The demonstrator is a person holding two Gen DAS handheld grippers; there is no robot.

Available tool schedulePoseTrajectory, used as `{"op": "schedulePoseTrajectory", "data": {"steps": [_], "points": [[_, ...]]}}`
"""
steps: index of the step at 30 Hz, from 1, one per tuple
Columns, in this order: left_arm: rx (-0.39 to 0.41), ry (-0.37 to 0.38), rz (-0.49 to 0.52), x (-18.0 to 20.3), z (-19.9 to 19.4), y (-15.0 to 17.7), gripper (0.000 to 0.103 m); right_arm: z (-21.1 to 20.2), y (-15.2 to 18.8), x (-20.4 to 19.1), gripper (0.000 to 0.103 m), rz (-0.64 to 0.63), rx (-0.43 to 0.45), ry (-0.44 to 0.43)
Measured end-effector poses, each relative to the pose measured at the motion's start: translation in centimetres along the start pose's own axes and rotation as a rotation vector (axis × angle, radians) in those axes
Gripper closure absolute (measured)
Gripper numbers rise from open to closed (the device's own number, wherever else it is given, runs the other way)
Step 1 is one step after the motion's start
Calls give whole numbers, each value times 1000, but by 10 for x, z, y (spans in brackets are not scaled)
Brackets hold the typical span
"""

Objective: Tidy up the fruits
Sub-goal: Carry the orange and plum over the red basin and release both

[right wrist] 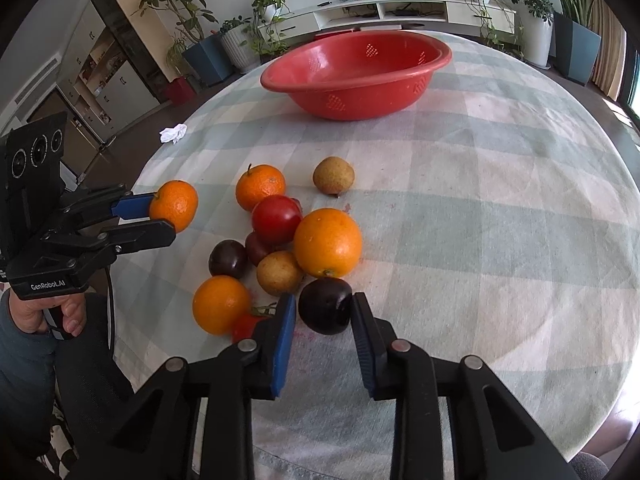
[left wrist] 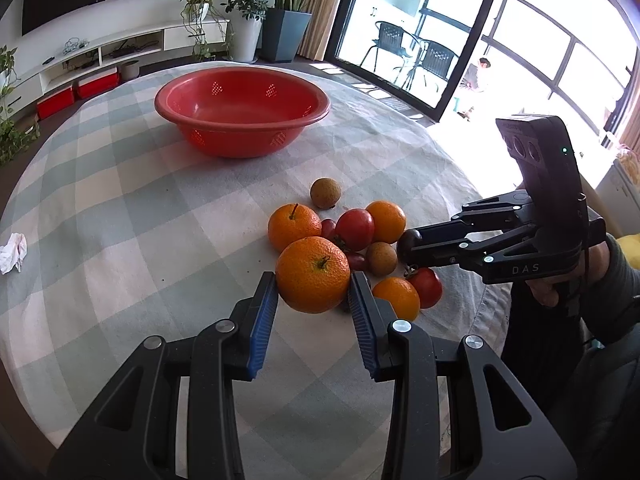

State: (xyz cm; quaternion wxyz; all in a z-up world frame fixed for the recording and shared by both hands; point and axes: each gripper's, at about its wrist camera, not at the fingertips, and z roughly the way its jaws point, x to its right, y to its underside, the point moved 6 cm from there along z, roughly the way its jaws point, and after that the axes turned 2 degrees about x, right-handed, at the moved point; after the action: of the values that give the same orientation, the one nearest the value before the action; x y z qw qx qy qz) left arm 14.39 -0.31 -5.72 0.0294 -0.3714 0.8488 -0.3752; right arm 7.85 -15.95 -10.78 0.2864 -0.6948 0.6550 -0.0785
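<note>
Two grippers, each w/ a fruit. Left gripper (left wrist: 313, 294) has its fingers (left wrist: 262, 320) clamped on a stemmed orange (left wrist: 313, 275), which in the right wrist view sits apart from the heap, prob. lifted clear. Right gripper (right wrist: 324, 312) has its fingers closed on a dark plum (right wrist: 325, 305) at the near edge of the pile; whether it's off the cloth yet I can't tell. Likely reason: one fruit per hand, both bound for the red basket (left wrist: 200, 92), which sits empty well beyond the pile. Rest of the fruit (oranges, tomatoes (right wrist: 276, 219), brownish round ones) huddles together, touching, near the table's front. Table (left wrist: 120, 200) is round, covered w/ a pale checked cloth; a crumpled tissue (left wrist: 13, 252) lies off to its left edge. Room: TV unit, potted plants, glass doors to a bright balcony.
</note>
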Motion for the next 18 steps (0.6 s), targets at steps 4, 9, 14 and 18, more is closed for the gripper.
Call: {"op": "schedulePoseTrajectory", "data": {"steps": [4, 9, 14, 18], "points": [[0, 3, 2, -1, 0, 0, 69, -2, 1, 2, 74, 23, -1, -27], [4, 2, 1, 0, 1, 0, 69, -5, 2, 1, 74, 24, 4, -32], [18, 6, -13, -3, -2, -3, 69, -18, -1, 4, 74, 32, 31, -39], [40, -12, -5, -8, -10, -18, 69, -35, -14, 22, 74, 71, 80, -32]]}}
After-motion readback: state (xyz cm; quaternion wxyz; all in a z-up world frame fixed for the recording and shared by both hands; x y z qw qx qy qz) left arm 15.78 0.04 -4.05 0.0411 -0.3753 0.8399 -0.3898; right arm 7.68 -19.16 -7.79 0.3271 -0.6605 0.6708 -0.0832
